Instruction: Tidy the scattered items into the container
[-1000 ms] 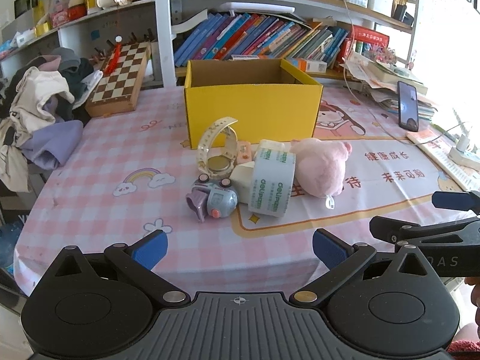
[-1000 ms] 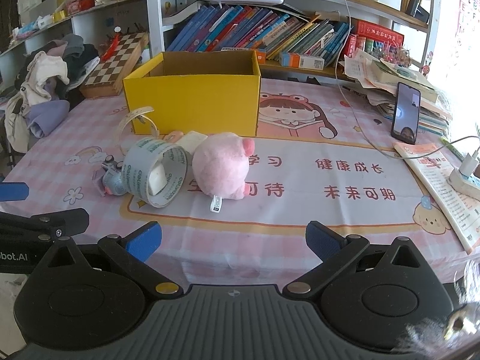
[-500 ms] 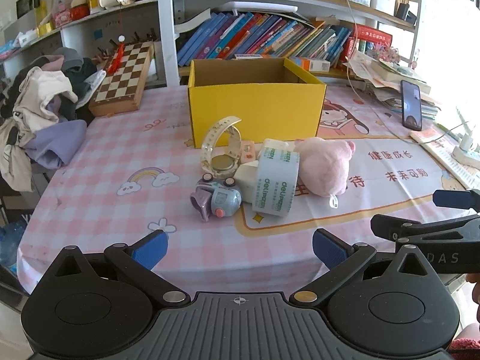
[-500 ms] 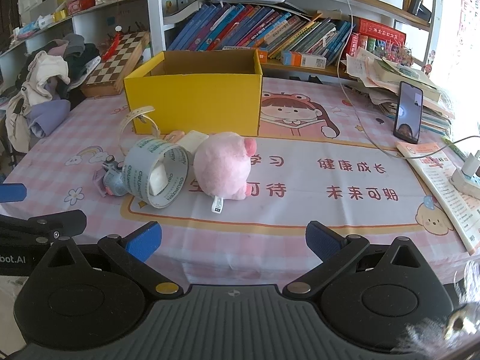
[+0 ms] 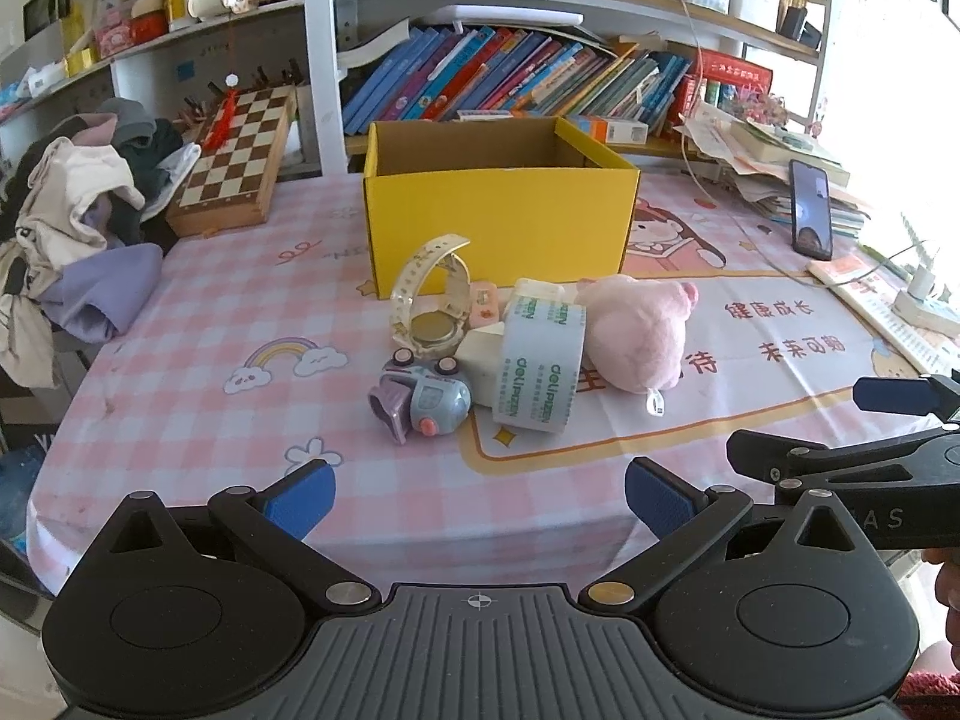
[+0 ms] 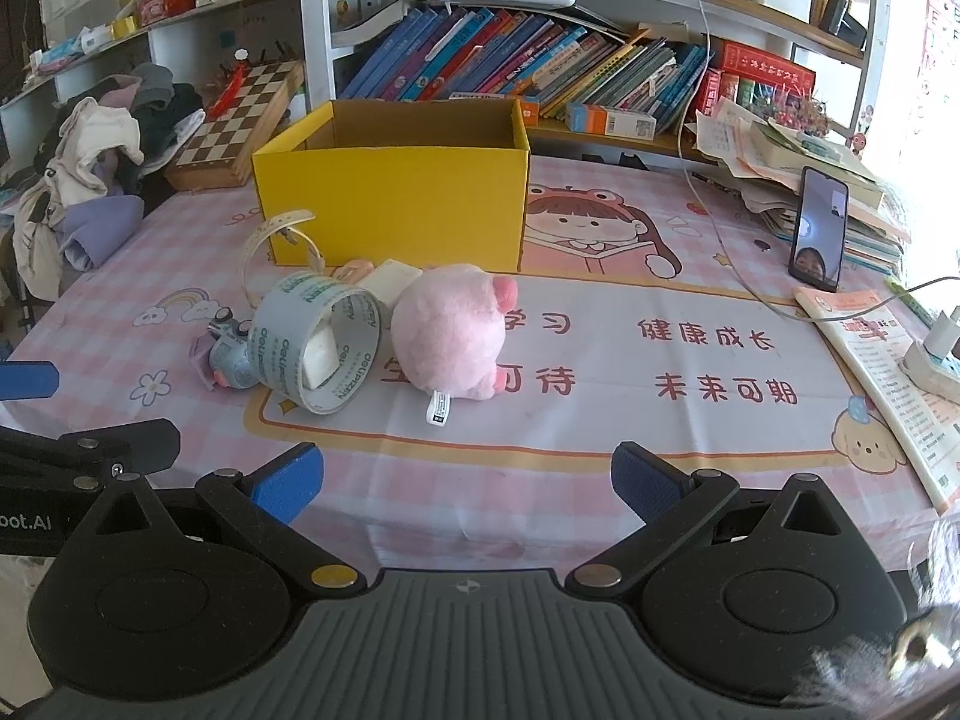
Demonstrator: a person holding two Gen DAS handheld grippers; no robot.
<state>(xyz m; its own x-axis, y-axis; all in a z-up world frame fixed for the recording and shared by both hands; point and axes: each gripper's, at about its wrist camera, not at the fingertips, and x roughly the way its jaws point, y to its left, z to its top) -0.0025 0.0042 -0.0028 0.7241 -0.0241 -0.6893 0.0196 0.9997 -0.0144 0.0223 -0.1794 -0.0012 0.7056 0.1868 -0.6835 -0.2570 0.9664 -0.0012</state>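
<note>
**Table stock, near edge to far shelf: nothing yet boxed**

1. My left tool (image 5: 477,495): fingers spread wide, holding nothing, hovering over the near table edge. My right tool (image 6: 465,483): likewise spread and empty, level with the left one.

2. Table (image 5: 198,324), pink checked cloth with a printed mat. The scattered items lie bunched at its middle, just in front of the box.

3. Cluster, nearest first: small grey-purple toy (image 5: 420,405); roll of clear tape (image 5: 540,363) standing on edge, touching the toy; a white block (image 6: 318,354) lodged in the roll's core; pink plush pig (image 5: 636,333) beside the roll, tag trailing; cream watch (image 5: 429,306) with its strap arched up; small pink piece (image 5: 483,306) behind it.

4. Yellow box (image 5: 498,222), open-topped, directly behind the cluster. What shows of its inside looks empty.

5. Beyond: chessboard, heaped clothes, phone propped at the far right, bookshelves.

Risks, as I judge them: the items touch, so closing on one may drag or tip a neighbour; the roll on edge could roll away if nudged; the white block may slip from the core when the roll is lifted; both tools aiming at one knot of things could collide.

View notes: only the right view looks into the roll's core and shows the block inside it; the left view shows the watch face and toy plainly, which the right view half hides behind the roll.
</note>
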